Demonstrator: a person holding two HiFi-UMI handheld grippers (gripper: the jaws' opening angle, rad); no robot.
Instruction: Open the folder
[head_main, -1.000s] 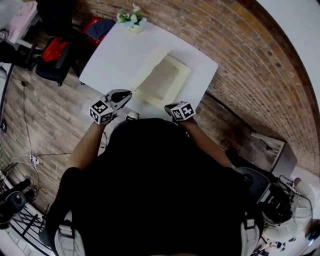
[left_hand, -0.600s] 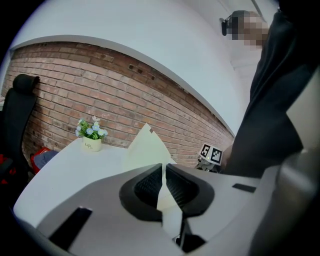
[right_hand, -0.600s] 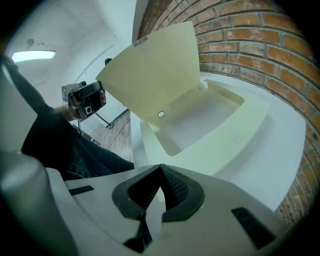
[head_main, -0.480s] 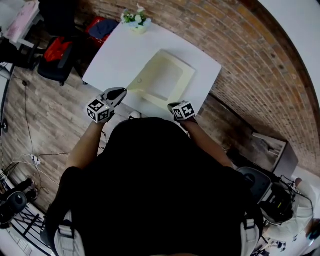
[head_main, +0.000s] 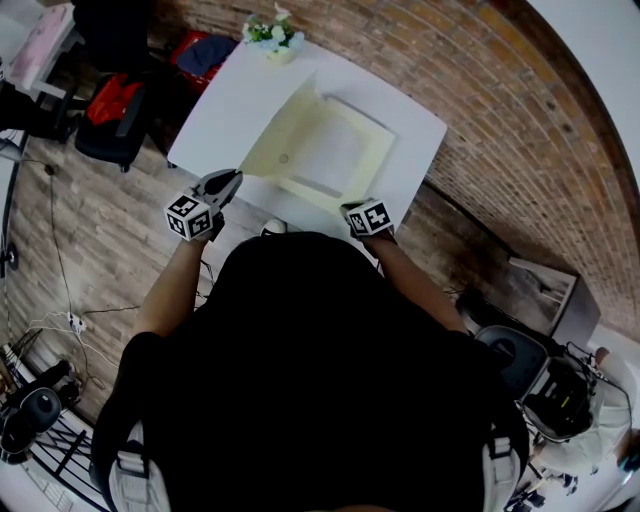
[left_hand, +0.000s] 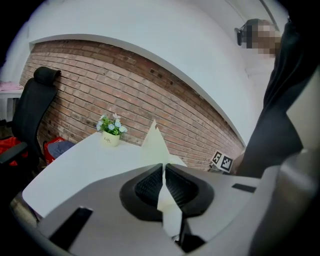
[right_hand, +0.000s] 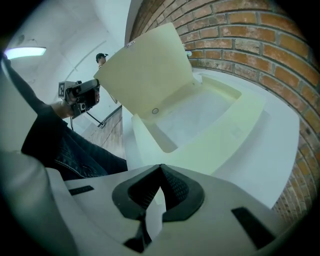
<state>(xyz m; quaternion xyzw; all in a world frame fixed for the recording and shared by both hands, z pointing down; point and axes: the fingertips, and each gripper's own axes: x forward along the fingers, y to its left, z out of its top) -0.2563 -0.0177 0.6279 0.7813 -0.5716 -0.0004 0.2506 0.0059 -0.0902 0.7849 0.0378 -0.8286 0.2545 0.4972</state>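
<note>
A pale yellow folder (head_main: 335, 155) lies in the middle of a white table (head_main: 225, 105), in the upper centre of the head view. Its cover (head_main: 272, 140) is raised on the left and tilted up from the tray-like base. The left gripper (left_hand: 163, 169) has its pads pressed together on the edge of that cover. The right gripper (right_hand: 159, 169) has its jaws closed on the folder's near edge at the lower right of the base.

A small flower pot (head_main: 271, 36) with white blooms stands at the table's far corner, well apart from the folder. In the left gripper view the raised cover cuts across the centre and hides most of the base behind it.

The tabletop is plain white and matte. A brick wall (head_main: 490, 110) runs behind and to the right of the table. At the upper left a black office chair (left_hand: 31, 107) stands beside a red bag (head_main: 112, 97) on a wooden floor (head_main: 90, 240). Cables trail at the lower left.
</note>
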